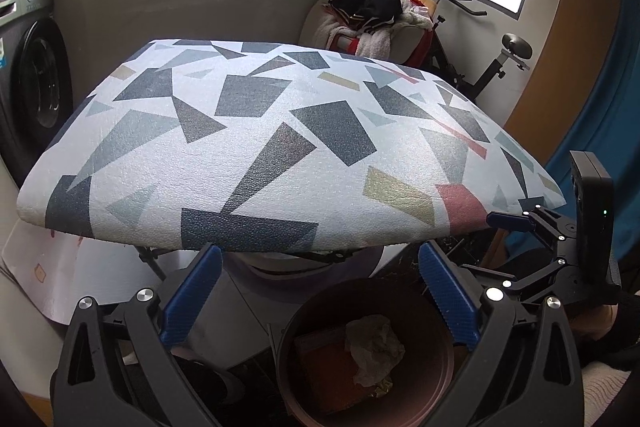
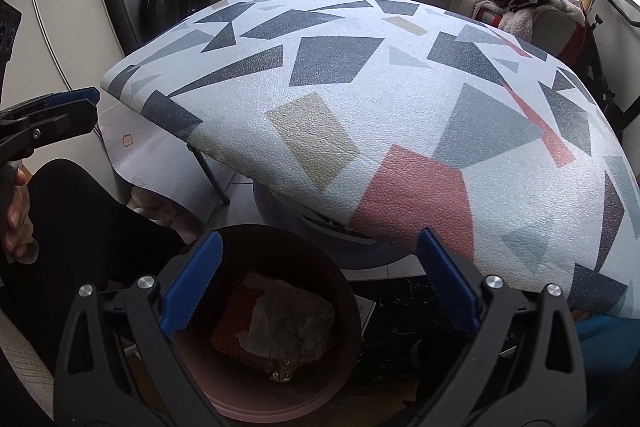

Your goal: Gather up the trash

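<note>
A round dark bin (image 1: 440, 387) with a pinkish rim is seen below the edge of a patterned table (image 1: 256, 147). Inside it, crumpled pale paper (image 1: 374, 349) is lying on an orange packet (image 2: 232, 331). The left gripper (image 1: 320, 291) and right gripper (image 2: 320, 279) are held above it, jaws spread wide, nothing between them.

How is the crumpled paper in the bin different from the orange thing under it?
The crumpled paper is pale and wrinkled; the orange packet is bright, flat and finely textured. The paper lies on top and the packet lies beneath it, partly hidden. Both sit inside the round bin.
</note>
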